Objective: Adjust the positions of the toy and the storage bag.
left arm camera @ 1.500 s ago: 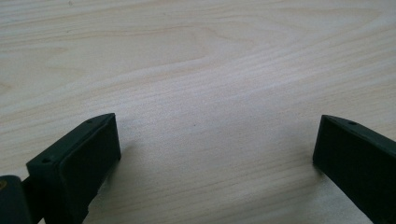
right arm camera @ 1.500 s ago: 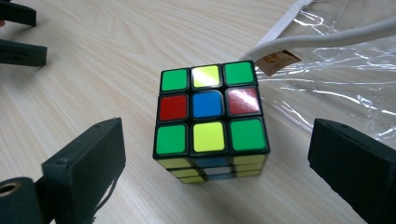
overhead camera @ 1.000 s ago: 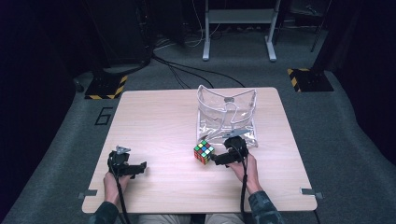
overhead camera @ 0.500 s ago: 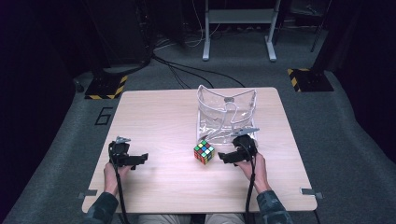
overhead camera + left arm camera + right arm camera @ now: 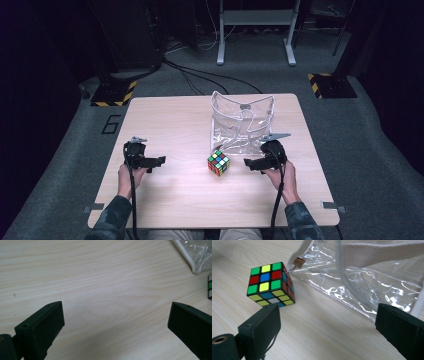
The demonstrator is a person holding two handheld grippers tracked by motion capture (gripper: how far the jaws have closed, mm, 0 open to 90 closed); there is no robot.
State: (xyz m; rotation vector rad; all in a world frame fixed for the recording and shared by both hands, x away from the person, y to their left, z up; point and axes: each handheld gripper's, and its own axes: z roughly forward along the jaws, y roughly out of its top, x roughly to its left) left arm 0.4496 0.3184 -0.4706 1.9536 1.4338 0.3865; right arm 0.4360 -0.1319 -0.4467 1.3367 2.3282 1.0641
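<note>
— Where is the cube [image 5: 219, 163] now?

— It stands on the wooden table [image 5: 170, 120], just in front of the clear plastic bag [image 5: 242, 122], near the bag's lower left corner. I cannot tell if it touches the bag.

— And the right gripper [image 5: 254, 163]?

— It is to the right of the cube, near it but apart. Its jaws are spread wide and hold nothing.

— The left gripper [image 5: 156, 161]?

— It is well to the left of the cube, over bare wood. Its jaws are also spread wide, with nothing between them.
</note>
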